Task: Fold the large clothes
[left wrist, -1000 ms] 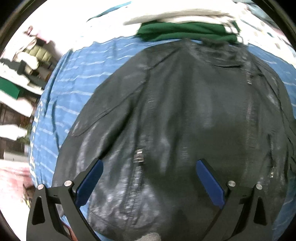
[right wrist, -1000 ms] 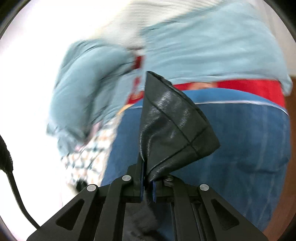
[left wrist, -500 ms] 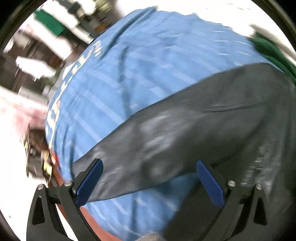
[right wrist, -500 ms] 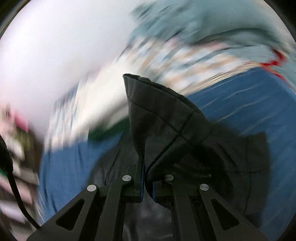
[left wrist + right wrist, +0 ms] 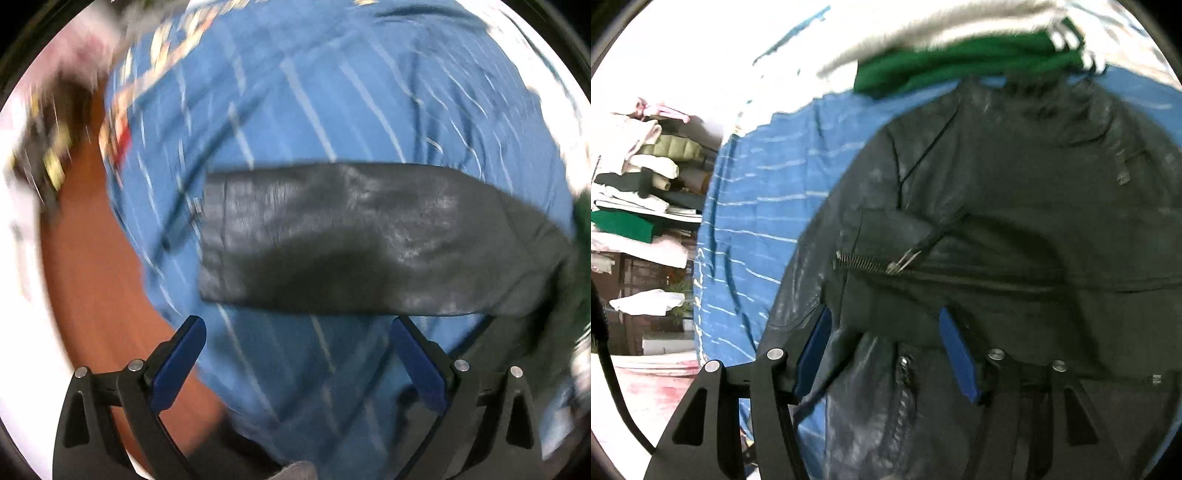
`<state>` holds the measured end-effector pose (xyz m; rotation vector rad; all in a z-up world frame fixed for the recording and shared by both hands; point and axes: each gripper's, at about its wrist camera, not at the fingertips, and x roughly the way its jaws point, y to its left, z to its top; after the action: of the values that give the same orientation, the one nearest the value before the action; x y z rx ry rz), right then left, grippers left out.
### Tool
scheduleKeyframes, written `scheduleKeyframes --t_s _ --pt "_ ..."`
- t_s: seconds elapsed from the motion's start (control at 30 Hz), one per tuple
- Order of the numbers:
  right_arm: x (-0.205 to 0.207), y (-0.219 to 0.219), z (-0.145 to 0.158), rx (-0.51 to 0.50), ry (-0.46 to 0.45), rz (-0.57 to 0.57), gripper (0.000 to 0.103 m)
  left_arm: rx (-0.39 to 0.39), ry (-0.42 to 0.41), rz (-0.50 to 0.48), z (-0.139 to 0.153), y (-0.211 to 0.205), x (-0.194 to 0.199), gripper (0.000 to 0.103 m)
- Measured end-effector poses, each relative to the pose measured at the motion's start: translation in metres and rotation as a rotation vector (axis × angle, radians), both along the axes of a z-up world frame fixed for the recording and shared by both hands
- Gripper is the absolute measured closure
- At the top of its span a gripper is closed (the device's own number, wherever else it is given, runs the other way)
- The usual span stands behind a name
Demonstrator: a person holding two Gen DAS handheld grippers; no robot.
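Note:
A black leather jacket (image 5: 997, 192) lies spread on a blue striped sheet (image 5: 764, 206). In the right wrist view one sleeve with a zipped cuff (image 5: 886, 240) lies folded across the jacket's body. My right gripper (image 5: 884, 332) hovers just above it, its jaws opening, with no cloth pinched between the blue pads. In the left wrist view the other sleeve (image 5: 351, 236) lies flat across the sheet (image 5: 332, 92), its cuff end to the left. My left gripper (image 5: 297, 341) points down above the sheet just below that sleeve, open and empty.
A green folded garment (image 5: 960, 70) and a pale one lie beyond the jacket's collar. Shelves with stacked clothes (image 5: 639, 177) stand at the left. In the left wrist view the sheet's edge drops to an orange-brown floor (image 5: 99, 280) on the left.
The right gripper swung the sleeve end over onto the jacket's body and let it go. The left gripper travelled from above the jacket's body out to the other sleeve and rolled.

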<state>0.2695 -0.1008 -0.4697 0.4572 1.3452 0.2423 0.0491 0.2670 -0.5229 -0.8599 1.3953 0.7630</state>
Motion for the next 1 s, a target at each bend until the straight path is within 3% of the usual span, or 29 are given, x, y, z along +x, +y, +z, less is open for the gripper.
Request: scheduleKeyframes --t_s 0.07,0.13,0.17,0.2,0.33,0.43,0.53,0.57,0.63,0.7,0.77,0.83,0.87,0.93,1.0 --pt "0.012 -0.010 -0.004 0.019 0.019 -0.020 0.040 -0.092 -0.055 0.118 -0.014 0.010 -0.010 0.001" --pt "0.028 -0.009 -0.022 0.058 0.048 -0.037 0.047 -0.177 -0.114 0.247 -0.034 0.021 -0.016 0.001" --pt "0.038 -0.009 -0.036 0.077 0.067 -0.041 0.068 -0.195 -0.135 0.287 -0.041 0.025 -0.017 0.002" --pt "0.048 -0.017 -0.050 0.077 0.094 -0.036 0.079 -0.203 -0.146 0.328 -0.049 0.030 -0.018 0.002" --pt "0.056 0.011 -0.105 0.031 0.199 -0.018 0.079 -0.173 -0.154 0.447 -0.071 0.057 -0.015 0.006" --pt "0.050 0.013 -0.101 0.023 0.183 -0.039 0.079 -0.092 -0.112 0.509 -0.066 0.077 -0.010 0.031" --pt "0.042 0.006 -0.095 0.066 0.210 -0.065 0.068 0.049 -0.047 0.407 -0.048 0.094 0.016 0.083" --pt "0.039 0.003 -0.091 0.054 0.212 -0.072 0.061 0.093 -0.046 0.362 -0.039 0.100 0.029 0.090" --pt "0.034 -0.001 -0.080 0.026 0.196 -0.072 0.052 0.155 -0.059 0.306 -0.021 0.108 0.048 0.092" --pt "0.031 -0.001 -0.067 0.021 0.165 -0.064 0.052 0.211 -0.110 0.254 0.002 0.122 0.068 0.094" --pt "0.033 0.002 -0.069 0.083 0.171 -0.081 0.052 0.258 -0.159 0.209 0.026 0.135 0.086 0.094" --pt "0.037 0.009 -0.081 0.118 0.195 -0.104 0.053 0.289 -0.205 0.157 0.044 0.143 0.094 0.095" --pt "0.041 0.018 -0.092 0.117 0.215 -0.099 0.061 0.302 -0.227 0.128 0.056 0.149 0.105 0.095" --pt "0.047 0.036 -0.109 0.040 0.248 -0.061 0.061 0.335 -0.250 0.072 0.063 0.132 0.103 0.095" --pt "0.050 0.046 -0.108 -0.031 0.253 -0.036 0.061 0.356 -0.270 0.012 0.071 0.117 0.107 0.095"
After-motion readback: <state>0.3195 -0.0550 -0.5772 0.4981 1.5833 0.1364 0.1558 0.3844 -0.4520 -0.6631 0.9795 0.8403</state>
